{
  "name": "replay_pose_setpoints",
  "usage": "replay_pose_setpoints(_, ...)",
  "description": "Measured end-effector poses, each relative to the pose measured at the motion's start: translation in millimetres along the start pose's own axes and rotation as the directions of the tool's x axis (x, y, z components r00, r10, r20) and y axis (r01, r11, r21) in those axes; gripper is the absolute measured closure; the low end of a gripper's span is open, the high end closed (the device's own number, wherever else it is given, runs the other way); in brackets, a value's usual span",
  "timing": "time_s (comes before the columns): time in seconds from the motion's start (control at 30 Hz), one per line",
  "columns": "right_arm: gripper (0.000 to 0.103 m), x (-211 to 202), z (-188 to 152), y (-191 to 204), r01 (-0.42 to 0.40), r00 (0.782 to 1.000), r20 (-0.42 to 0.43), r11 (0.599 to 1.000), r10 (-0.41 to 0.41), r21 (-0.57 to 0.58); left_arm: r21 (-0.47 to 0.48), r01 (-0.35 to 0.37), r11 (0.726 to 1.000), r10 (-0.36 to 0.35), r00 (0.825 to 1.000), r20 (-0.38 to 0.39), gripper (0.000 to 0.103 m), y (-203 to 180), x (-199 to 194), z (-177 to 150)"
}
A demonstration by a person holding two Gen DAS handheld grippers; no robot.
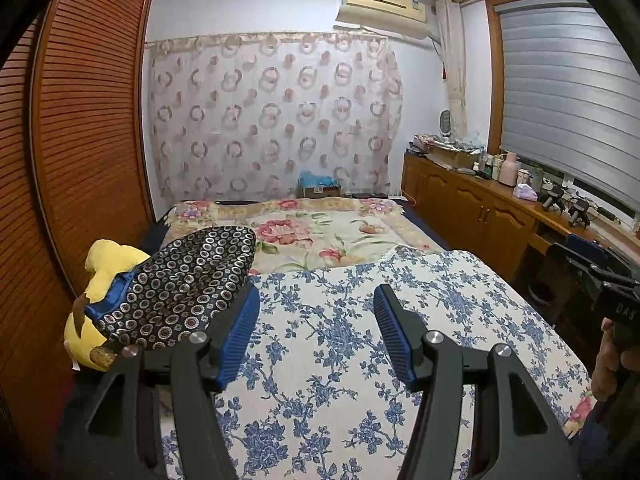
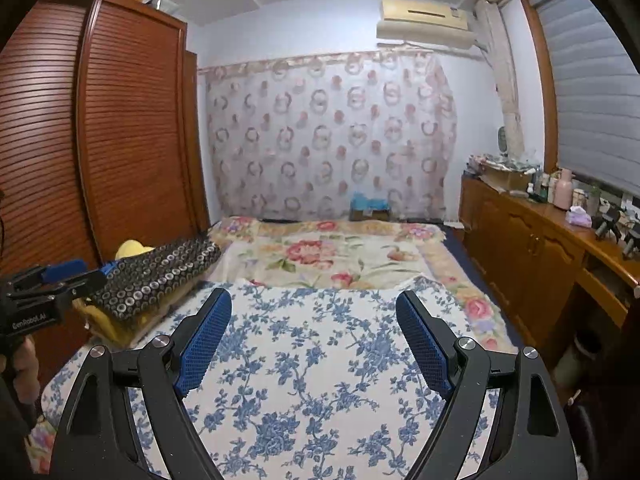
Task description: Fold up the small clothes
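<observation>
A dark garment with a ring pattern and blue lining [image 1: 188, 288] lies on a yellow plush toy [image 1: 106, 264] at the bed's left edge; it also shows in the right wrist view [image 2: 160, 272]. My left gripper [image 1: 316, 300] is open and empty above the blue-and-white floral cloth [image 1: 340, 360], just right of the garment. My right gripper [image 2: 314, 304] is open and empty above the same cloth [image 2: 320, 380]. Each gripper shows at the edge of the other's view: the right one [image 1: 600, 280], the left one [image 2: 52, 284].
A floral bedspread [image 1: 320, 236] covers the far part of the bed. A louvred wooden wardrobe [image 1: 80, 140] stands on the left. A wooden cabinet [image 1: 480, 208] with bottles and clutter runs along the right under the window. A patterned curtain [image 1: 276, 116] hangs at the back.
</observation>
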State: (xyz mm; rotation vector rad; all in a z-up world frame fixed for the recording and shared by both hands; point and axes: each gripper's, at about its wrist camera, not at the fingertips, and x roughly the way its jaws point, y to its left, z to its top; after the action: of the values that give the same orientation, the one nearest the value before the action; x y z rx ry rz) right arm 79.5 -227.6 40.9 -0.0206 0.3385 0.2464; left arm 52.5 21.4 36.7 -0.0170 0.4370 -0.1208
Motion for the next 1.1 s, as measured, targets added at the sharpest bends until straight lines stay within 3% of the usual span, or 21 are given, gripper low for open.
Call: replay_pose_setpoints(1.1,0.017,2.8,-2.9,-5.4,0.001,1.000,-0.022,1.000,-0.001,0.006,0.001,-0.020,1.000,0.020,1.000,0.005,0.044,2.2,-1.6,-7.6)
